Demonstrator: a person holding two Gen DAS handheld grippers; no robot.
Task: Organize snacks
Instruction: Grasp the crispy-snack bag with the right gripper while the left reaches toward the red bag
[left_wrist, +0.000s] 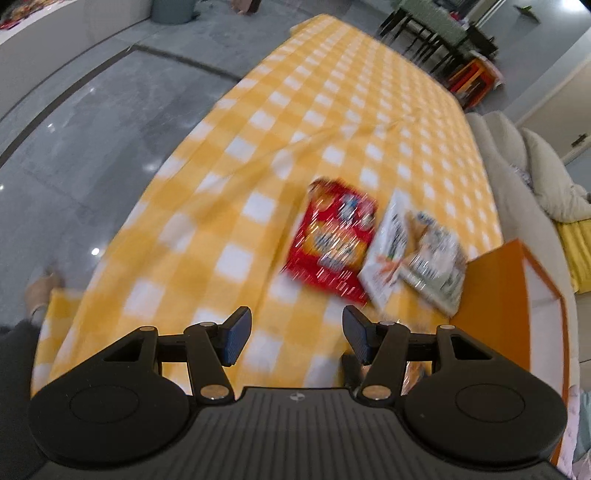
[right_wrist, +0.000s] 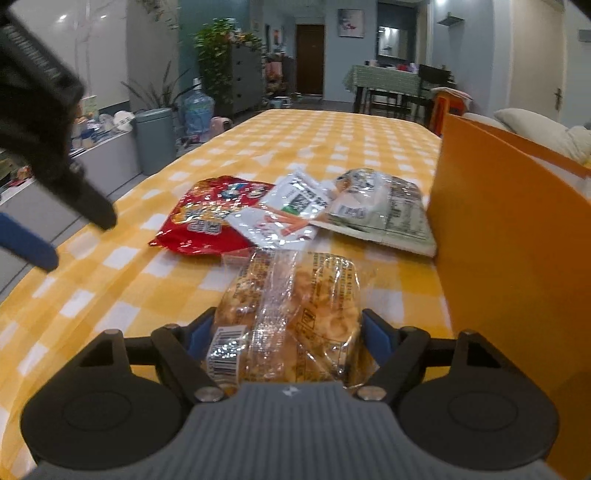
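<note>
Motion-blurred in the left wrist view: red snack bag (left_wrist: 332, 236), white packet (left_wrist: 388, 251) and pale green bag (left_wrist: 436, 269), print on all three unreadable. Orange box (left_wrist: 491, 314) cut off by the right edge, inside hidden. In the right wrist view, near end of the clear bag of fried rings (right_wrist: 291, 317) hidden under the gripper body. Left gripper (right_wrist: 40, 221) cut off at the left edge, blurred. Label text too small to read.

The right gripper (right_wrist: 286, 328) pointed forward and down over the checked tablecloth (right_wrist: 122, 266), its blue pads pressed against both sides of a clear snack bag (right_wrist: 291, 314). The left gripper (left_wrist: 291, 332) hung above the same cloth, jaws apart and empty.
</note>
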